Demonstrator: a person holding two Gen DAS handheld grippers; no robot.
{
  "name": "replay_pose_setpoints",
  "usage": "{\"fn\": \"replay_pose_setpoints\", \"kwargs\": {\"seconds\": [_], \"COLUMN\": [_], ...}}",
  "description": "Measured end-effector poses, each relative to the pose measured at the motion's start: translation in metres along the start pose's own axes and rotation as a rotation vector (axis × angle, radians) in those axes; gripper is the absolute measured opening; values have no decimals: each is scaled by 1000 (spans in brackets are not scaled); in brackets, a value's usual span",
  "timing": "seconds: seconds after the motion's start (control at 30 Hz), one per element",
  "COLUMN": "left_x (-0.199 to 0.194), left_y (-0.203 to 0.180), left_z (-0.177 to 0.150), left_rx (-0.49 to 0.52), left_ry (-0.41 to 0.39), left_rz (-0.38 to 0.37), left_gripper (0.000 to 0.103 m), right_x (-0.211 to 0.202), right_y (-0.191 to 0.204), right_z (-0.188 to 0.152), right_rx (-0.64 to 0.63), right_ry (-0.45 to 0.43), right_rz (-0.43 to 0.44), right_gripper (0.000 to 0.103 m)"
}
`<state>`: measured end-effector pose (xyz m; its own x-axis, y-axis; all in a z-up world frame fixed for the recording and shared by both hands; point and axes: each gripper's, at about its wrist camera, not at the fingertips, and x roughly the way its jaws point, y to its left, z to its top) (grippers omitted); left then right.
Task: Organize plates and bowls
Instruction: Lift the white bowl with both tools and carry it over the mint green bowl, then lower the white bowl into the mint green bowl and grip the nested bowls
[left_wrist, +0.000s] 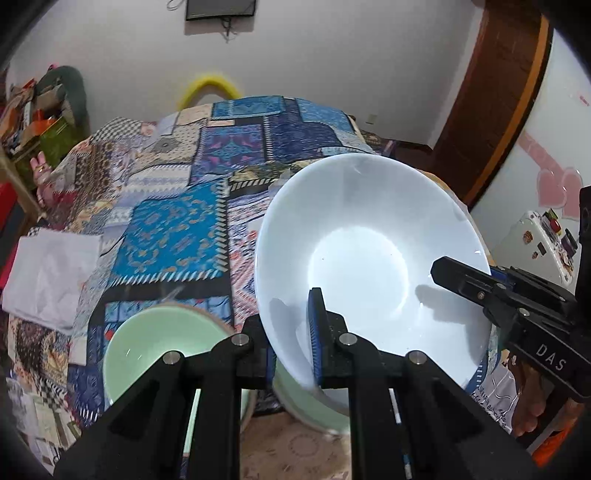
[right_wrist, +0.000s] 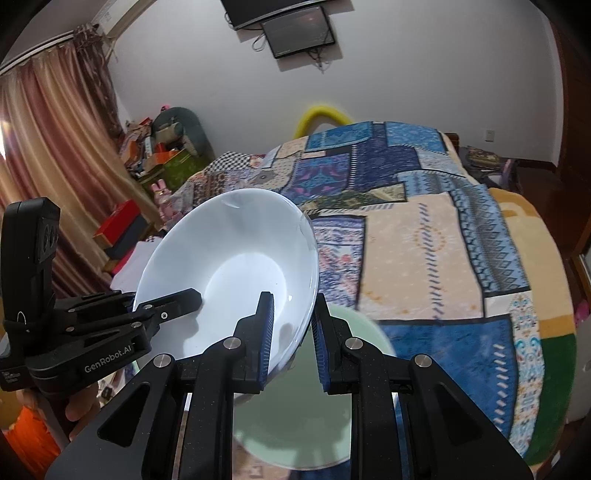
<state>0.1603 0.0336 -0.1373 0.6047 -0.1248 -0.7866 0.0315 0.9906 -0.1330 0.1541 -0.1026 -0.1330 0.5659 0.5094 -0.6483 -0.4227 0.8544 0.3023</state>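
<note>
White bowl (left_wrist: 365, 266) being held tilted above green bowl (left_wrist: 166, 343), both claws, left claw (left_wrist: 291, 343) and right claw (right_wrist: 291, 332), pinching opposite rims, probably for stacking.

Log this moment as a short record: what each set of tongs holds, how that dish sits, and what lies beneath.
left tongs: shut on rim of white bowl
right tongs: shut on the white bowl's rim at another spot
white bowl: tilted, lifted clear of the bedspread
below: green bowl, open side up
surface: patchwork bedspread
also on surface: folded white cloth, apart from the bowls
</note>
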Motion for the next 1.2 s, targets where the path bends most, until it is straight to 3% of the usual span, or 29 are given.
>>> {"fn": "replay_pose_setpoints", "kwargs": {"seconds": [0.63,1.2], "left_x": [-30,-8], "left_y": [78,128], "left_z": [-50,-80], "left_rx": [-110,-174], "left_ry": [10,87], "left_rz": [71,91], "left_gripper": [14,14], "right_x": [37,77], "right_y": [67,97], "right_z": [-21,-39], "right_rx": [-62,-82], "right_ry": [69,174], "right_rz": [91,123], "right_gripper": [19,19]}}
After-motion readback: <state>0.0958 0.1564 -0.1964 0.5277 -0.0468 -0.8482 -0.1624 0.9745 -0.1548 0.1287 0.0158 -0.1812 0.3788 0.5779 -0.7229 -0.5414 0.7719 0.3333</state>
